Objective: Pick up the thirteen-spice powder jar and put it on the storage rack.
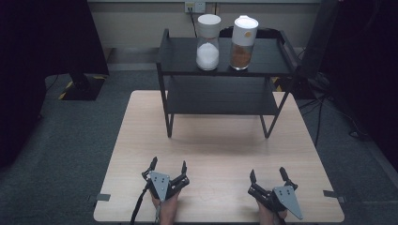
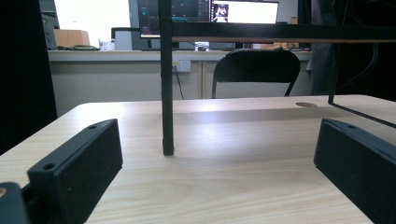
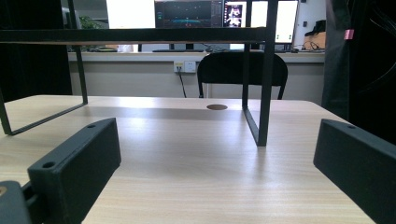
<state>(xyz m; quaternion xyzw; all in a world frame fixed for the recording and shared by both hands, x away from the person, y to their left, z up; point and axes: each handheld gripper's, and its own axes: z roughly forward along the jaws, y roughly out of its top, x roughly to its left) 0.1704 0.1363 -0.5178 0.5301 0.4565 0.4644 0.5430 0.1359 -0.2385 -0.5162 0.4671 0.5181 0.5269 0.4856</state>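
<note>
A black two-tier metal shelf [image 1: 225, 70] stands at the far half of the wooden table [image 1: 216, 150]. On its top tier sit a jar of white powder with a white lid [image 1: 208, 42] and a jar of brown powder with a white lid [image 1: 243, 43]. My left gripper [image 1: 168, 166] rests open near the table's front edge, left of centre. My right gripper [image 1: 268, 174] rests open at the front right. Nothing lies between either pair of jaws. The left gripper view shows the shelf's front left leg [image 2: 166, 93]; the right gripper view shows its right leg [image 3: 265, 84].
The shelf's lower tier [image 1: 220, 96] holds nothing. A black chair [image 2: 256, 70] stands behind the table, with monitors [image 3: 201, 14] on a desk beyond. Dark stands and cables [image 1: 328, 98] flank the table on the carpet. A round hole [image 3: 217, 107] marks the far tabletop.
</note>
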